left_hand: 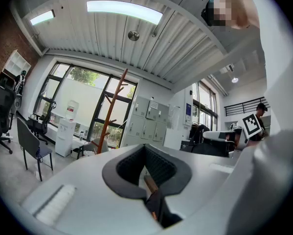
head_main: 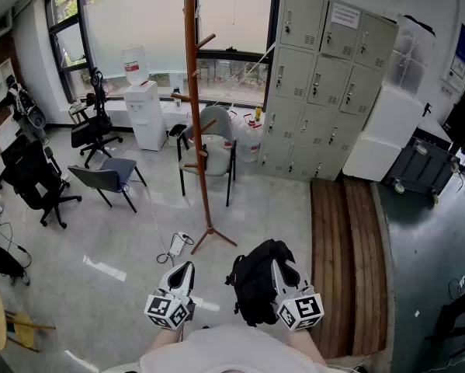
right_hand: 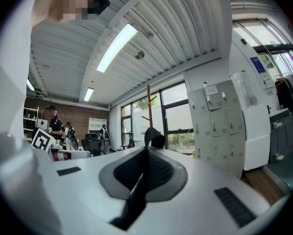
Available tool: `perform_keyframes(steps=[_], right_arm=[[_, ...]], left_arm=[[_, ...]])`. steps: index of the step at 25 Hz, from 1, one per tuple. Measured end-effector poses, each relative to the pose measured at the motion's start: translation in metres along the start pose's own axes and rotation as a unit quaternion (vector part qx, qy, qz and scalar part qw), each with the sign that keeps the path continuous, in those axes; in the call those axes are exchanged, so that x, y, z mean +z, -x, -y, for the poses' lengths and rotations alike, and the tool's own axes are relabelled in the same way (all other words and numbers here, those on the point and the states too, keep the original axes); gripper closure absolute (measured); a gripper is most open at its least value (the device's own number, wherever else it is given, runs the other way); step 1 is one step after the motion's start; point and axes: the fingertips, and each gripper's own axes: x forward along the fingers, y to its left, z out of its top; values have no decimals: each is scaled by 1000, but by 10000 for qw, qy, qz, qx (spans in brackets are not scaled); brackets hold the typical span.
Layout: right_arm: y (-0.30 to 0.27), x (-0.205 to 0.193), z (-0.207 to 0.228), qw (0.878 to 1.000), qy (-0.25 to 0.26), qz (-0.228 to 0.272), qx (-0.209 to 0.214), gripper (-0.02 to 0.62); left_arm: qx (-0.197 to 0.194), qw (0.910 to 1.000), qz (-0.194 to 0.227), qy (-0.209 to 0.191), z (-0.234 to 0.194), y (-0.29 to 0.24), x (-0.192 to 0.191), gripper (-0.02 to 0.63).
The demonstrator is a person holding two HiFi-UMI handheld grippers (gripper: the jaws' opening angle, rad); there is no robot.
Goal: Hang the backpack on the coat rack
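In the head view, we saw the black backpack (head_main: 255, 286) hanging low in front of us, right against the right hand-held gripper (head_main: 279, 266) and above the pale floor (head_main: 123, 239). The left hand-held gripper (head_main: 186, 269) was near the bag but apart from it, and the wooden coat rack (head_main: 195, 92) stood well ahead. We judged the backpack soft and slumping, likely to sag and swing from any single hold.

In the left gripper view, the left hand-held gripper (left_hand: 146, 148) had its jaws pressed together with nothing between them. The coat rack (left_hand: 112, 109) showed far off by the windows.

In the right gripper view, the right hand-held gripper (right_hand: 147, 151) was pinching a thin black strap of the backpack, and the strap loop (right_hand: 154, 137) rose just above the tips. We judged that loop the right place to hold, since it had to slip over a peg. The pinch was best kept low on it so the loop stayed open. The thin webbing could slide in the pinch if the bag swung.
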Motion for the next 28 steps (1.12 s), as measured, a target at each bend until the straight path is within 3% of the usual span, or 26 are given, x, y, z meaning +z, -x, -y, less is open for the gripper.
perform_keyframes(steps=[17, 28], right_arm=[[-4, -5, 4, 9998, -40, -33, 198, 588], [-4, 1, 29, 9982, -9, -26, 597, 588]], left_arm=[[89, 10000, -15, -5, 8, -4, -5, 597], [435, 9991, -13, -16, 28, -10, -10, 597]])
